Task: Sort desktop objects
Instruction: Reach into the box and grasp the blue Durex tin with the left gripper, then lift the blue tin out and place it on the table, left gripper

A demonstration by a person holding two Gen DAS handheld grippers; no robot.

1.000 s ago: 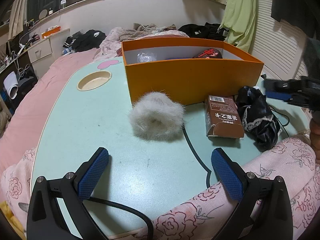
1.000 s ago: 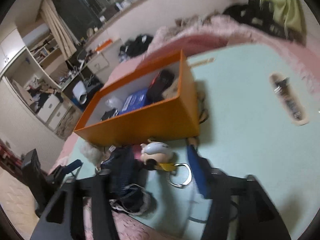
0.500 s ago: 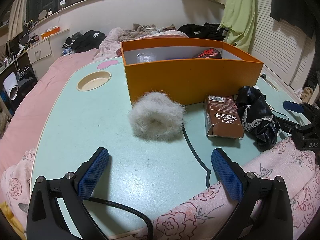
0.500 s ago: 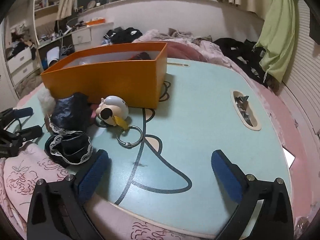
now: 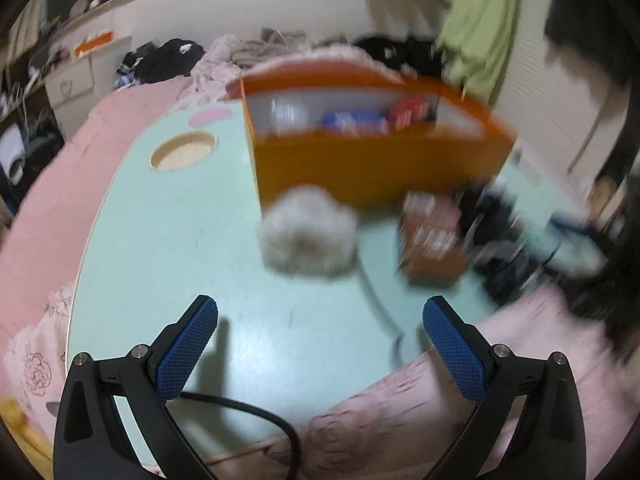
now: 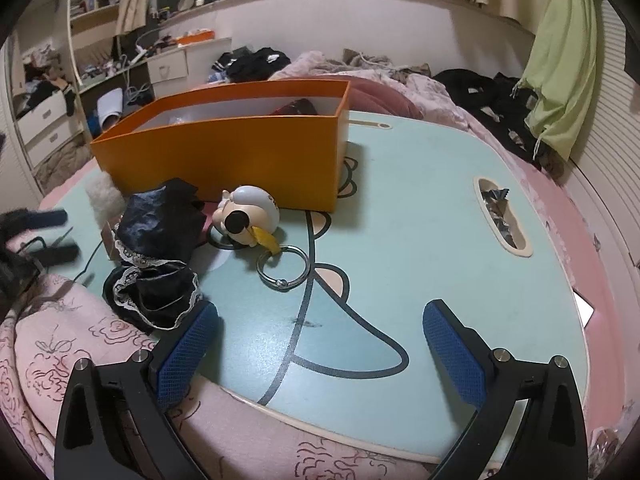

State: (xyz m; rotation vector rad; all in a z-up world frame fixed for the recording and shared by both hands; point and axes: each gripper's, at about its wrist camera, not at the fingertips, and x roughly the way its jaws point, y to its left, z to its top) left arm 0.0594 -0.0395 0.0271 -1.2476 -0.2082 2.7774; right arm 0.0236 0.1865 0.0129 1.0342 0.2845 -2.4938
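Observation:
An orange box stands on the mint green table and holds several items. In front of it lie a white furry ball, a brown carton, black lace-trimmed cloth and a white figure keychain with a metal ring. My right gripper stands open over the table's near edge, nothing between its fingers. My left gripper is open too, short of the furry ball; that view is blurred. The left gripper also shows at the left edge of the right wrist view.
A pink flowered blanket lies along the table's near edge. The table has a round cup recess and an oblong slot with wrappers in it. A black cable trails below the left gripper. Bedding and clothes lie behind.
The right gripper's jaws opened wide, leaving the cloth and keychain on the table, and its view rolled level. The left gripper rose, so the inside of the box shows more.

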